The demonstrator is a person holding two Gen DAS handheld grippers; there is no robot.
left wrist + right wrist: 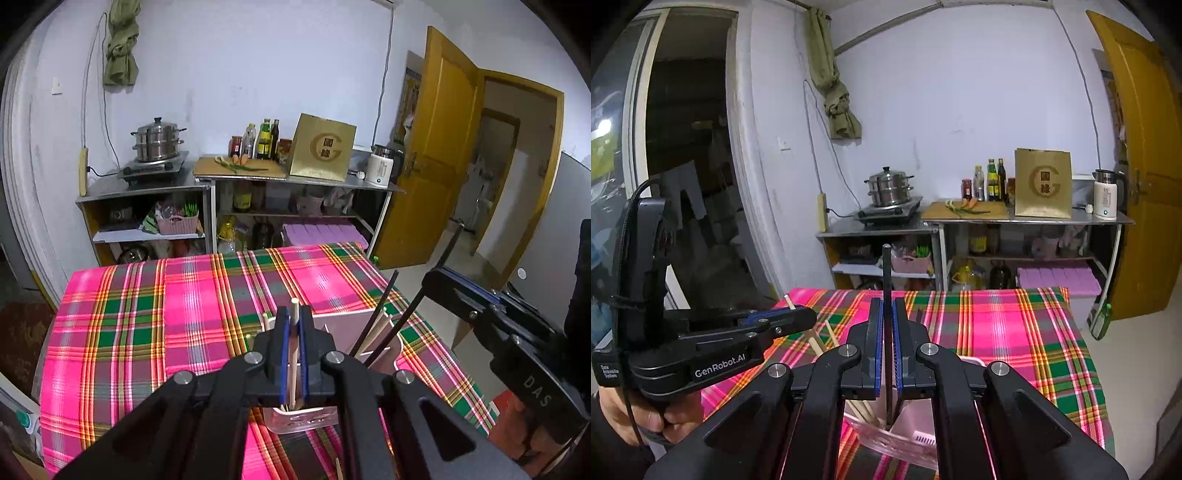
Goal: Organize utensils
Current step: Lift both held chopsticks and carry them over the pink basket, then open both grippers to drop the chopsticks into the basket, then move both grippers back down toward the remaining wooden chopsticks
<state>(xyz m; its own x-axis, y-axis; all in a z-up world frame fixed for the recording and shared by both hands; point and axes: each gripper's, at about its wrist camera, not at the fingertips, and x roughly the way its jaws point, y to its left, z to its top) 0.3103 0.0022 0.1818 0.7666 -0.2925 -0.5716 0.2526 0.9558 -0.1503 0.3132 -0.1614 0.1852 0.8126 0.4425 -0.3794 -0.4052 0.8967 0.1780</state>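
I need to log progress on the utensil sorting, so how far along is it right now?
Done: some wooden and black chopsticks already stand in the pink holder. In hand: the left gripper grips a wooden chopstick, the right gripper a black chopstick, both over the holder. Left: releasing both.

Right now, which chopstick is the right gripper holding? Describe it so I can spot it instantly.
On the plaid tablecloth stands a pink utensil holder. The right gripper is clamped on a black chopstick standing upright in it, unlike the pale wooden chopsticks slanting in the compartment beside it.
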